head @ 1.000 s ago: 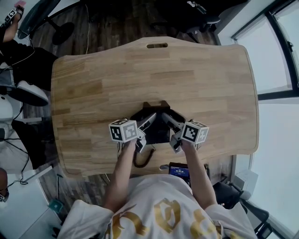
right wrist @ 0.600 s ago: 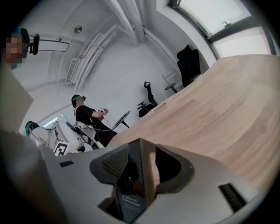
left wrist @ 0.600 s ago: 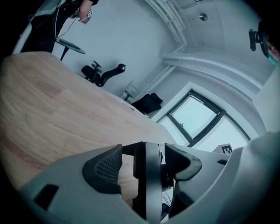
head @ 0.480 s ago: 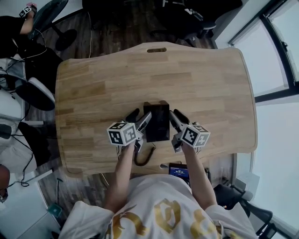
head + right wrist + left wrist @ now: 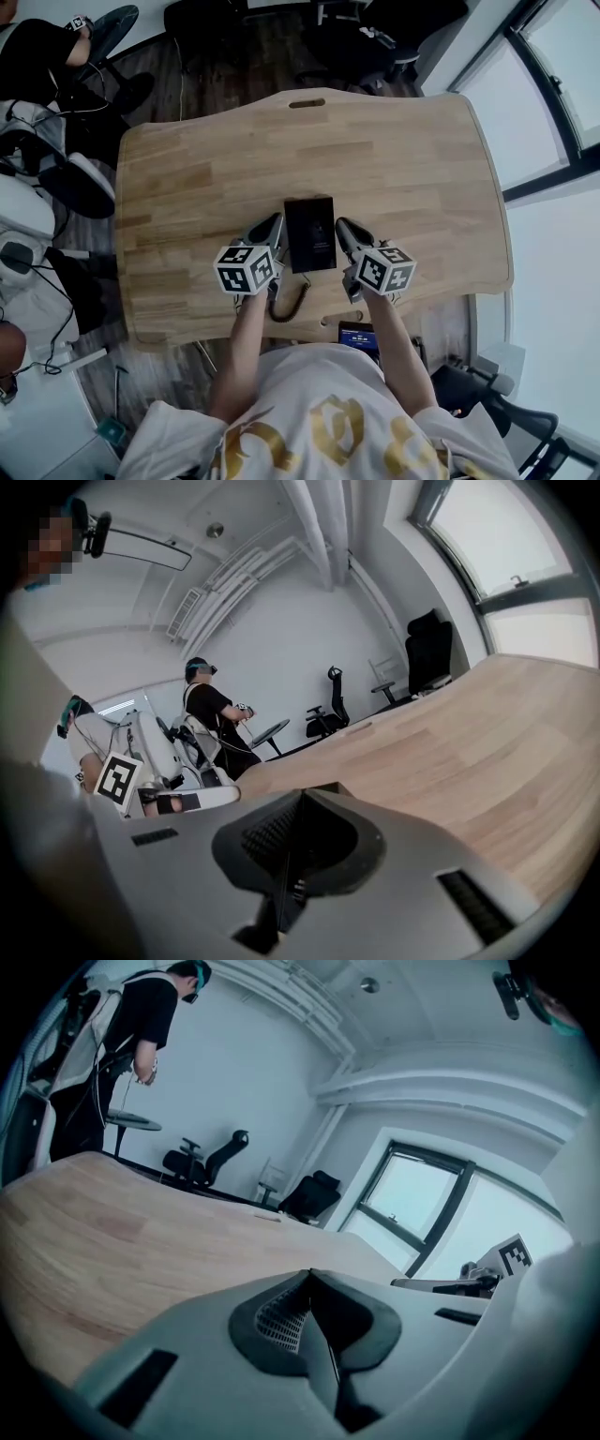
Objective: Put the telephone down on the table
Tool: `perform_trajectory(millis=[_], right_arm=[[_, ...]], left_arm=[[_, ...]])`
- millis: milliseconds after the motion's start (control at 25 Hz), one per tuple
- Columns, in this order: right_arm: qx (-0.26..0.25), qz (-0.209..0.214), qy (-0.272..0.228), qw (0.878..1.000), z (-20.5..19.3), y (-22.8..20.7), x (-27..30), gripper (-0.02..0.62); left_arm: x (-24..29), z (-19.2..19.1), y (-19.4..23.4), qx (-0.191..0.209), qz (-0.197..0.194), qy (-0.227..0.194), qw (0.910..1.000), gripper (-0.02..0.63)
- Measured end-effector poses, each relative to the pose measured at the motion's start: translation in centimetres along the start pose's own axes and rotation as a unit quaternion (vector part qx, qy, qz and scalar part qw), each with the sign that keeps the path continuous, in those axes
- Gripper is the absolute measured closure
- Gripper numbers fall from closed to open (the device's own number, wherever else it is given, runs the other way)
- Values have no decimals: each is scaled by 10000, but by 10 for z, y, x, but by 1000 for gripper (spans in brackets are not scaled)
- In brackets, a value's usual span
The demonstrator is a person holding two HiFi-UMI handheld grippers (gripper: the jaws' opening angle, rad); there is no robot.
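The black rectangular telephone (image 5: 310, 232) lies flat on the light wooden table (image 5: 403, 169), near its middle and toward the near edge. Its black coiled cord (image 5: 292, 302) trails off the near end. The left gripper (image 5: 269, 225) sits just left of it and the right gripper (image 5: 343, 228) just right of it, so the telephone lies between them.

A second ago both claws stood spread wide, reaching in around the telephone's near end. Since then the jaws of each have just been closing. Each gripper's own view now shows its pads pressed together with nothing between them. Both have drawn clear of the telephone's sides, and the telephone shows fully.
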State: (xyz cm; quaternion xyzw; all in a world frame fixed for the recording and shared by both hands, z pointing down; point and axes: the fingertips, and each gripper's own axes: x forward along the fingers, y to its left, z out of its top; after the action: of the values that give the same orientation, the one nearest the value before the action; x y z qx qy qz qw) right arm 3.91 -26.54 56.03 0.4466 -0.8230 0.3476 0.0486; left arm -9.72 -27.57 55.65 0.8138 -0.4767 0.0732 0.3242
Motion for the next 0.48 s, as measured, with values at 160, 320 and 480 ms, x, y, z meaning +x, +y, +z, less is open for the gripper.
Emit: perform_trajectory(millis=[160, 320, 480], right_arm=[[-366, -17, -98, 9993, 4, 18, -16, 580], [-316, 53, -372, 9988, 14, 34, -35, 581], [-469, 67, -572, 9972, 21, 52, -52, 583]], left_arm=[[-19, 7, -18, 169, -110, -192, 9996, 597], [-38, 16, -37, 384, -199, -355, 9984, 597], [-61, 24, -50, 459, -274, -573, 9969, 597]])
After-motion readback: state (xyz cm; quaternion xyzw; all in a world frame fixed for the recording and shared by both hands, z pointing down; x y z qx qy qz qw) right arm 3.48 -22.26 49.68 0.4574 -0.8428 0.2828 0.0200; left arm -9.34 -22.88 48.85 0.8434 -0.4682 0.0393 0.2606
